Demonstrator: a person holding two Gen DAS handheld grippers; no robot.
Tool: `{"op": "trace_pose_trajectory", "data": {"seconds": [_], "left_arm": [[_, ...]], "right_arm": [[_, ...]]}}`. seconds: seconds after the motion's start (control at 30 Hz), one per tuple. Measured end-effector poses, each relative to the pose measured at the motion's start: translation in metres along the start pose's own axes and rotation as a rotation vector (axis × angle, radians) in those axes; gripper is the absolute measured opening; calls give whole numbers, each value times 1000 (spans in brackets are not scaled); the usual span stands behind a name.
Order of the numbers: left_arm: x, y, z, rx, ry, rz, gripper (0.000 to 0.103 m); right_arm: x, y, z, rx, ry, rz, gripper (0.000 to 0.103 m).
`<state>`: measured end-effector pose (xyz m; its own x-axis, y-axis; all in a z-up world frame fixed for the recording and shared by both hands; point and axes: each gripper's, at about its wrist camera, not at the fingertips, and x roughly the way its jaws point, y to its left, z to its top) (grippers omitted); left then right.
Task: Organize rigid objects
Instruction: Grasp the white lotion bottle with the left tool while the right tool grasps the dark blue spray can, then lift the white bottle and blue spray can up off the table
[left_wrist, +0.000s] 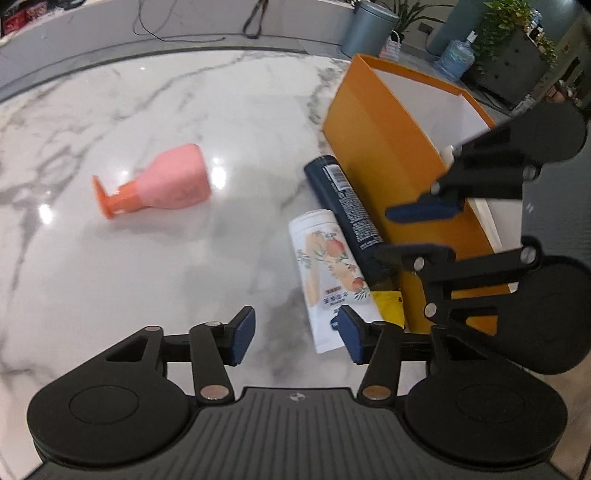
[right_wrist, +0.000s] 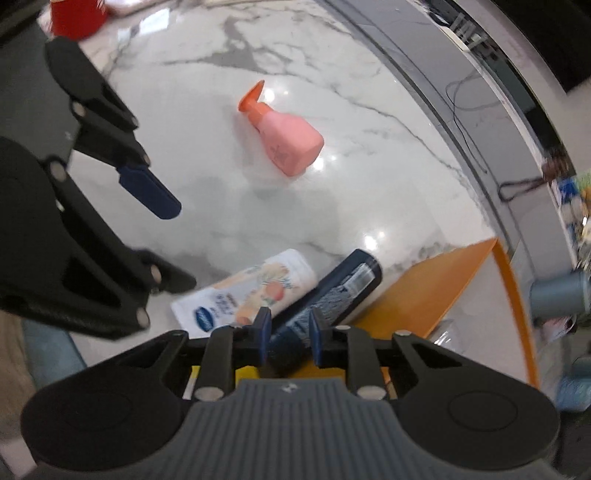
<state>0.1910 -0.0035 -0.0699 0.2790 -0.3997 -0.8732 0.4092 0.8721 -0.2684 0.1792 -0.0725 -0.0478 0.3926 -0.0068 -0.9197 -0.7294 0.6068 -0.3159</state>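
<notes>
The right hand-held gripper (right_wrist: 286, 334) clenches the cap end of the dark blue bottle (right_wrist: 332, 291), which lies on the worktop (left_wrist: 147, 258) against the orange box (left_wrist: 384, 155); the left hand-held gripper (left_wrist: 295, 334) hangs released above the white tube (left_wrist: 328, 266); gripped so near its end, the bottle could pivot and slip when lifted.

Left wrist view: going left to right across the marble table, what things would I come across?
Pink spray bottle → white peach-print bottle → dark blue bottle → orange box, with the other gripper reaching in from the right edge.
</notes>
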Motion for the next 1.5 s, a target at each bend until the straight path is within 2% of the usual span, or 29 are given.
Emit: {"op": "trace_pose_trajectory", "data": {"seconds": [0.2, 0.43, 0.57, 0.63, 0.7, 0.73, 0.83, 0.97, 1.07, 1.2, 1.27, 1.43, 1.5], "left_arm": [[24, 4, 10, -25, -1, -39, 68], [42, 4, 20, -63, 20, -83, 74], [52, 4, 23, -91, 24, -97, 75], [56, 2, 24, -85, 16, -95, 71], [58, 0, 26, -69, 13, -85, 59], [57, -1, 27, -62, 14, -81, 55], [54, -1, 28, -34, 38, -36, 52], [45, 7, 22, 15, 51, 85, 52], [36, 21, 16, 19, 58, 131, 52], [22, 38, 7, 33, 58, 204, 52], [16, 49, 3, 27, 62, 225, 52], [6, 65, -6, 2, 62, 250, 52], [3, 70, -9, -11, 56, 241, 52]], "right_arm": [[11, -4, 3, -119, 46, -24, 21], [22, -10, -1, -209, 73, -42, 21], [24, -16, -4, -235, 79, -34, 23], [26, -18, -6, -246, 77, -22, 26], [28, -19, -6, -242, 72, -1, 27], [29, -19, -5, -234, 67, 11, 27], [33, -14, -1, -214, 70, 29, 27], [45, -9, 10, -162, 111, 18, 27], [56, -10, 18, -84, 148, -10, 37], [68, -18, 30, 64, 193, -26, 39], [75, -19, 35, 134, 229, -61, 48], [96, -16, 45, 256, 316, -130, 54], [99, -17, 48, 295, 314, -158, 55]]}}
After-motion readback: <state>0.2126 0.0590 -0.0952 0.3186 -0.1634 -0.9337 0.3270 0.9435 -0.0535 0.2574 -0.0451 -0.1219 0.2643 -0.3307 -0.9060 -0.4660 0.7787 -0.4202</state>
